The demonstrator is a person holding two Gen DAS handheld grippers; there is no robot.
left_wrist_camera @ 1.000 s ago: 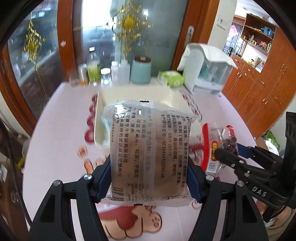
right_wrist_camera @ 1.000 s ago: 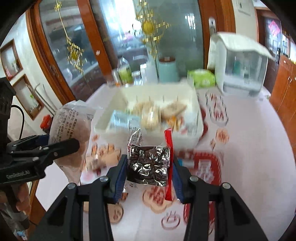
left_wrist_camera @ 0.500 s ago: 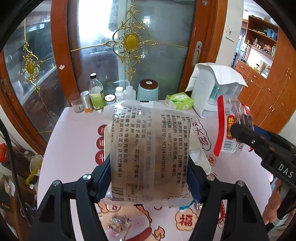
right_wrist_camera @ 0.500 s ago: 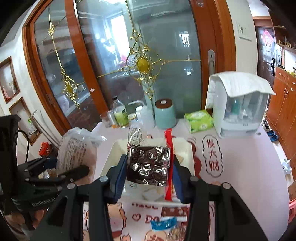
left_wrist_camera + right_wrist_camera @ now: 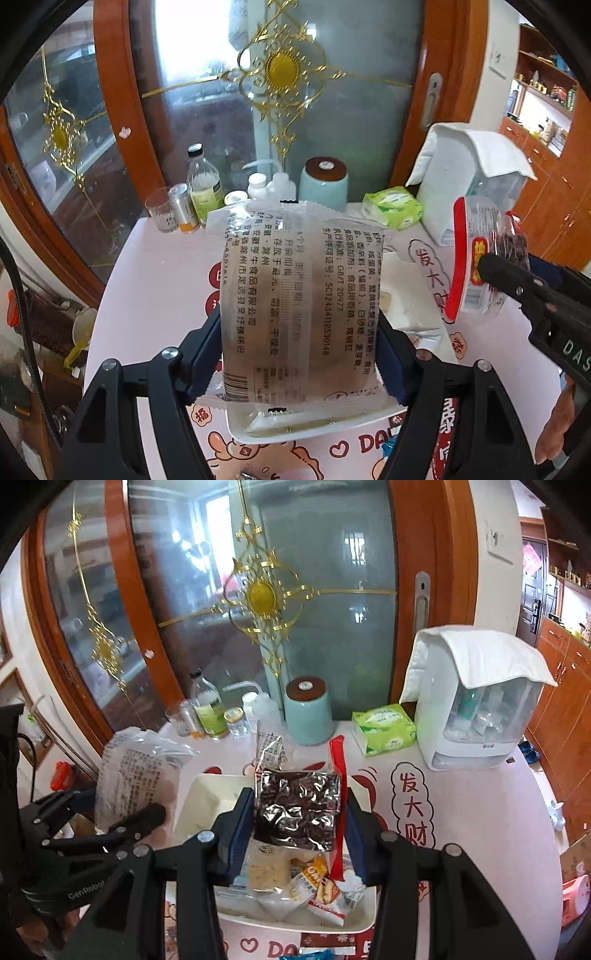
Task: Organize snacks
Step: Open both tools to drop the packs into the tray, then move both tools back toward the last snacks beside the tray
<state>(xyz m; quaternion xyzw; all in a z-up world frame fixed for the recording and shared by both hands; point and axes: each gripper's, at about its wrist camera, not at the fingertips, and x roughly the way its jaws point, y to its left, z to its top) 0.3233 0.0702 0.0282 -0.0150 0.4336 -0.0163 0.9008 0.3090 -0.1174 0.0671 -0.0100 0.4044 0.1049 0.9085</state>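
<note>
My left gripper [image 5: 299, 354] is shut on a clear snack packet with black printed text [image 5: 295, 306], held upright above the white tray [image 5: 266, 432]. My right gripper [image 5: 295, 827] is shut on a silver foil snack packet with a red edge [image 5: 299, 808], held above the tray [image 5: 195, 797], which holds several small wrapped snacks [image 5: 314, 886]. In the left wrist view the right gripper's packet [image 5: 476, 258] shows at the right. In the right wrist view the left gripper's packet [image 5: 136, 775] shows at the left.
At the table's back stand bottles and jars [image 5: 203, 192], a teal canister [image 5: 308, 712], a green tissue pack [image 5: 384, 729] and a white covered appliance [image 5: 476, 701]. A glass door with gold trim is behind. Loose wrappers [image 5: 314, 954] lie near the table's front edge.
Both grippers have risen and pulled back with their packets. The tray now sits lower in view and more of the door and the table's back shows.
</note>
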